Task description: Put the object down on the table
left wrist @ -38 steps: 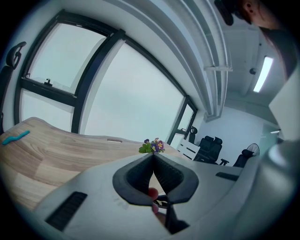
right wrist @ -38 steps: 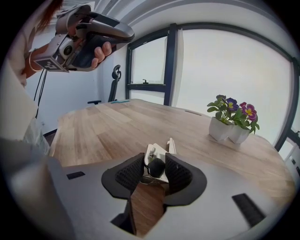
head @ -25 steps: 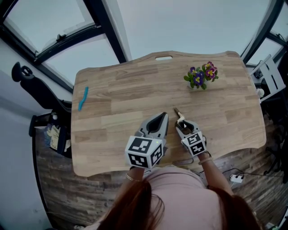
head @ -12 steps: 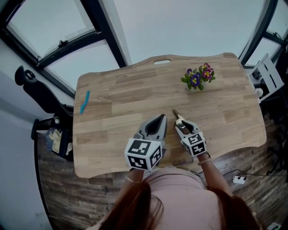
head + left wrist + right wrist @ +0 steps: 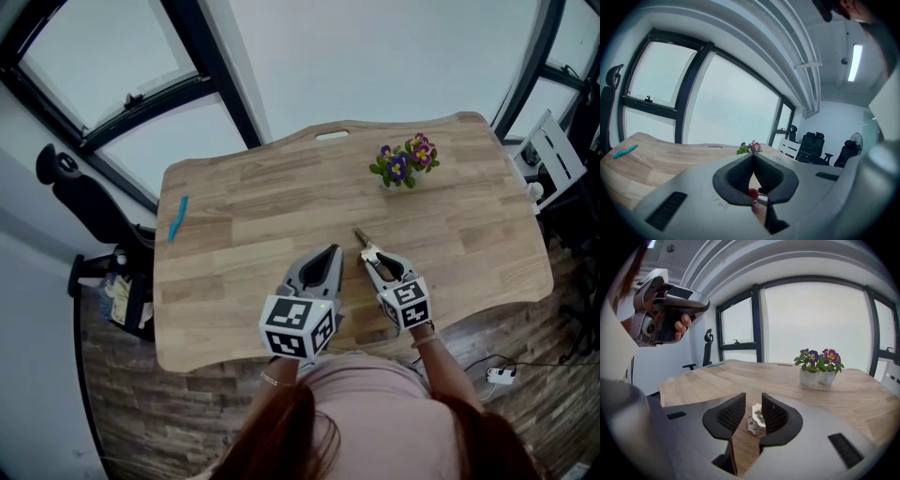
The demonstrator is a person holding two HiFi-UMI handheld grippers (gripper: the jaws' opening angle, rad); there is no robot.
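Note:
A small white and metal object (image 5: 756,419) with a thin brown stem (image 5: 361,237) sits between the jaws of my right gripper (image 5: 753,397), low over the wooden table (image 5: 253,206) near its front edge. It rests against the right-hand pad, and a gap shows to the left-hand pad; these jaws are closing. In the head view the right gripper (image 5: 369,252) points away from me. Beside it on the left, my left gripper (image 5: 332,250) is shut with nothing held, and its tips meet in the left gripper view (image 5: 753,155).
Two small white pots of purple and pink flowers (image 5: 401,167) stand at the far right of the table. A blue strip (image 5: 176,217) lies at the far left. A black office chair (image 5: 84,202) stands left of the table, and a window wall runs behind.
The head view has drifted a little. Both grippers stay at the near edge, with the object still at the right gripper's tips.

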